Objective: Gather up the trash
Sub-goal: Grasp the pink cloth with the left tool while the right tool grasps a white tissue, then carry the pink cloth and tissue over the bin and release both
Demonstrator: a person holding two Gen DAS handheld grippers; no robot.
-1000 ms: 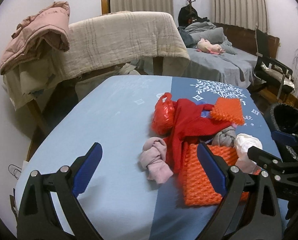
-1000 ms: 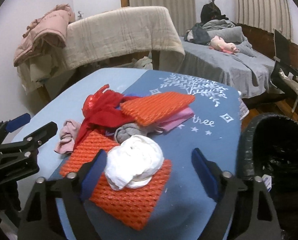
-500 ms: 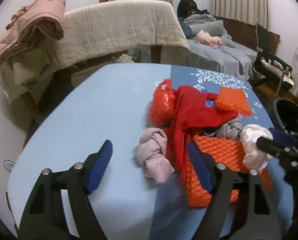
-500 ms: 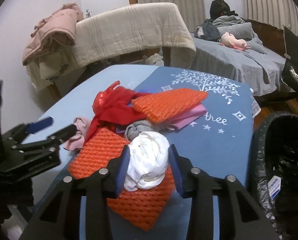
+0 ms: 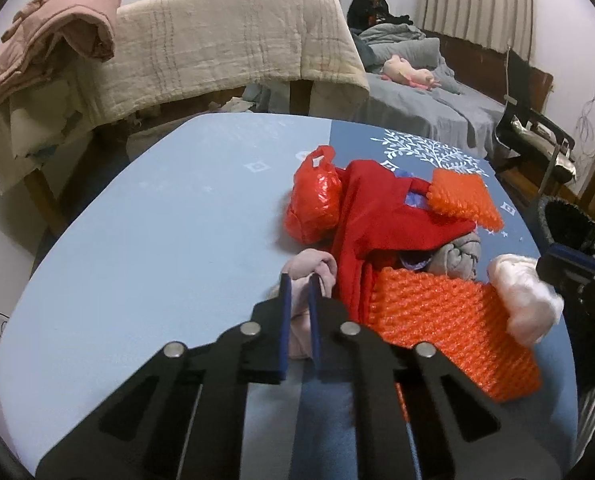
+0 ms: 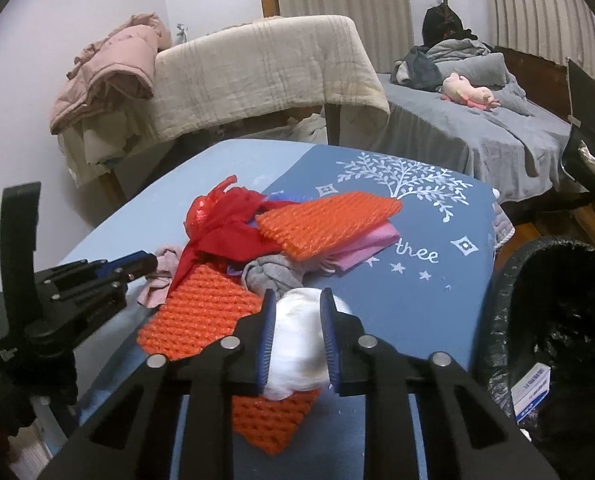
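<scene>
while left gripper (image 5: 298,280) pinches pink rag (image 5: 311,268), right gripper (image 6: 295,300) clamps white wad (image 6: 297,340); bin (image 6: 509,320) interior only in right view

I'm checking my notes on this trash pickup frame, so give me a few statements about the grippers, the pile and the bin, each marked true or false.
1. The right gripper is shut on the crumpled white wad. True.
2. The left gripper is wide open. False: its fingers are shut on the crumpled pale pink cloth.
3. The black-lined trash bin stands to the right of the blue-covered table. True.
4. The white wad already lies in the bin. False: it is between the right fingers, above the orange foam mesh sheet.
5. The red plastic bag sits on the table. True.
</scene>
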